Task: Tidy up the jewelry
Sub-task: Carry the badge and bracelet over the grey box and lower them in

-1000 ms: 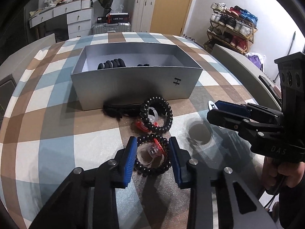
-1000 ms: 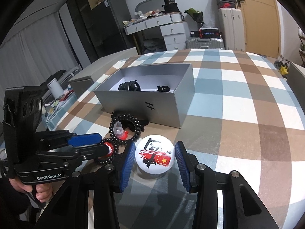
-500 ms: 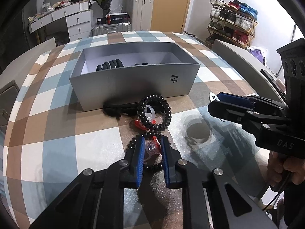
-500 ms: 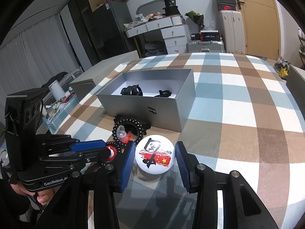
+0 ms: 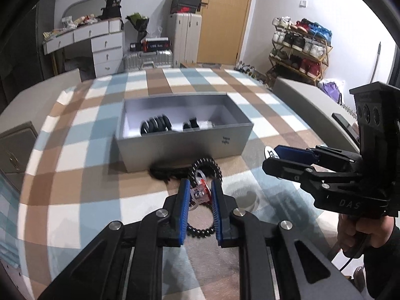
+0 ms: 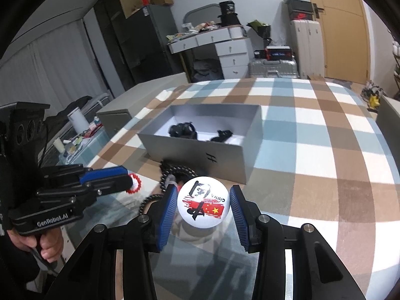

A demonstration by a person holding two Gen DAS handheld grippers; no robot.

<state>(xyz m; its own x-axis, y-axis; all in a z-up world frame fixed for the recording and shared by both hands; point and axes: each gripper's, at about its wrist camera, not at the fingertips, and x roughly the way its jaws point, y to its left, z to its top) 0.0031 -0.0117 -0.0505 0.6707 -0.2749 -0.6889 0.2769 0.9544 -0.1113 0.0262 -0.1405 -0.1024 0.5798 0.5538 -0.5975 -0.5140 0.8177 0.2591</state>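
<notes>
My left gripper [image 5: 199, 195] is shut on a black bead bracelet [image 5: 200, 230] by its red-and-clear charm [image 5: 199, 193] and holds it above the table. The left gripper also shows in the right wrist view [image 6: 130, 181] with the red charm at its tip. A second black bead bracelet [image 5: 206, 168] lies on the table before the open grey box [image 5: 185, 147]. The box holds a black coiled band [image 5: 156, 125] and a small black piece [image 5: 191, 124]. My right gripper [image 6: 203, 203] holds a round white badge [image 6: 203, 205] with red and black print between its pads, above the table.
The table has a blue, brown and white checked cloth [image 6: 325, 165]. A dark fuzzy item [image 5: 160, 172] lies against the box's front wall. Grey cabinets [image 5: 15, 140] flank the table. A shoe rack [image 5: 300, 47] and a desk with drawers [image 5: 95, 47] stand behind.
My left gripper closed on the near bracelet's charm and lifted it off the table. My right gripper rose a little with the badge.
</notes>
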